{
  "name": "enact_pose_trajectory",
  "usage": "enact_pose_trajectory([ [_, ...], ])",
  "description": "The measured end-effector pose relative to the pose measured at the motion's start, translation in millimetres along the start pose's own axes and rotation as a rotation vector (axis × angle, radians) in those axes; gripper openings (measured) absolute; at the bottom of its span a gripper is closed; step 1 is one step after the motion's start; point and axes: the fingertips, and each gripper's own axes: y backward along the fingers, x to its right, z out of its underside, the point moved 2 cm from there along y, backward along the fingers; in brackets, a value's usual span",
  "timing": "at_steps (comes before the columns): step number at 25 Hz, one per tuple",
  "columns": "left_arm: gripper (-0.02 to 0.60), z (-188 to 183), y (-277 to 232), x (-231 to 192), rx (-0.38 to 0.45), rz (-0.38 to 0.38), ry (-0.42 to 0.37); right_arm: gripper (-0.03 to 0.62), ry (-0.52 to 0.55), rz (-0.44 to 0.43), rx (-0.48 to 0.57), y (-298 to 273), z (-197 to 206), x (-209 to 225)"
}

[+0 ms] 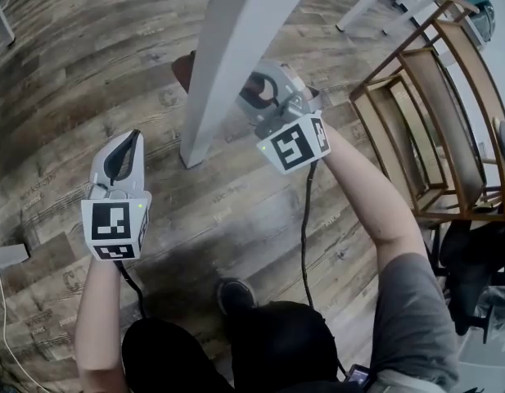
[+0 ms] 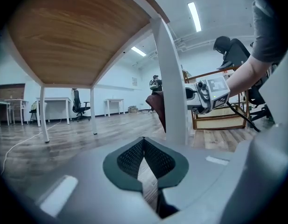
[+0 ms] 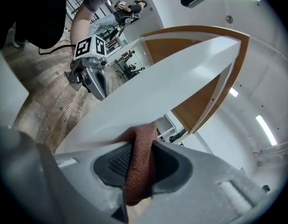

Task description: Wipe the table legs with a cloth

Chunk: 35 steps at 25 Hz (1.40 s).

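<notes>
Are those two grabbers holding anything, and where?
Right gripper pinches a bunched fold of the reddish cloth at the white table leg; left gripper holds nothing.

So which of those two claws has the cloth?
The right claw: it pinches the reddish-brown cloth at the white table leg. The left claw is shut, empty.

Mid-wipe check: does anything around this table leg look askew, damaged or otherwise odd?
Nothing stands out. The right gripper is shut on the cloth, which presses against the white table leg. The leg shows no visible damage. The left gripper is shut and empty, apart from the leg.
</notes>
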Motion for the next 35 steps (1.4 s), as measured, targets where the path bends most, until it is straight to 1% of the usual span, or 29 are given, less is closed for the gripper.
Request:
enact_pose_trajectory([
  [2, 0.020, 14.7, 0.3, -1.2, -0.018, -0.005, -0.002, 0.086, -0.003, -0.029, -0.016, -5.5, 10.1, -16.7],
  [4, 0.020, 25.3, -0.1, -1.4, -0.031, -0.006, 0.015, 0.084, 0.006, -0.066, -0.038, -11.9, 21.2, -34.6],
  [10, 0.021, 49.5, -2.4, 0.8, -0.058, 0.002, 0.027, 0.084, -0.011, -0.163, -0.116, -30.1, 59.5, -96.0],
  [12, 0.025, 56.8, -2.8, 1.0, -0.071, 0.001, 0.038, 0.084, 0.002, -0.205, -0.143, -36.1, 77.3, -121.6],
  [14, 0.026, 63.5, -2.5, 2.3, -0.083, 0.001, 0.048, 0.084, 0.017, -0.249, -0.184, -40.6, 92.5, -147.7],
  [17, 0.026, 72.1, -2.1, 6.1, -0.100, 0.012, 0.057, 0.084, 0.005, -0.294, -0.254, -45.2, 110.2, -180.0],
  [20, 0.026, 77.5, -2.0, 11.4, -0.113, 0.025, 0.077, 0.084, 0.021, -0.308, -0.325, -47.8, 126.0, -202.7],
  [22, 0.029, 76.3, -2.3, 15.2, -0.113, 0.036, 0.082, 0.084, -0.013, -0.268, -0.355, -48.9, 129.1, -200.9],
  [26, 0.031, 60.4, 2.1, 18.2, -0.087, 0.050, 0.066, 0.084, -0.130, -0.145, -0.359, -40.3, 115.7, -172.4],
  [28, 0.031, 47.4, 7.7, 18.6, -0.060, 0.055, 0.034, 0.084, -0.188, -0.060, -0.368, -23.9, 109.0, -152.2],
  [30, 0.029, 30.8, 13.1, 17.8, -0.025, 0.060, 0.001, 0.084, -0.254, 0.054, -0.378, -5.1, 102.2, -124.2],
  [32, 0.025, 12.2, 18.4, 15.1, 0.009, 0.062, -0.014, 0.084, -0.313, 0.156, -0.373, 13.5, 92.0, -93.9],
  [35, 0.023, -26.0, 30.7, 9.3, 0.054, 0.055, -0.042, 0.084, -0.386, 0.255, -0.343, 36.2, 65.6, -52.2],
])
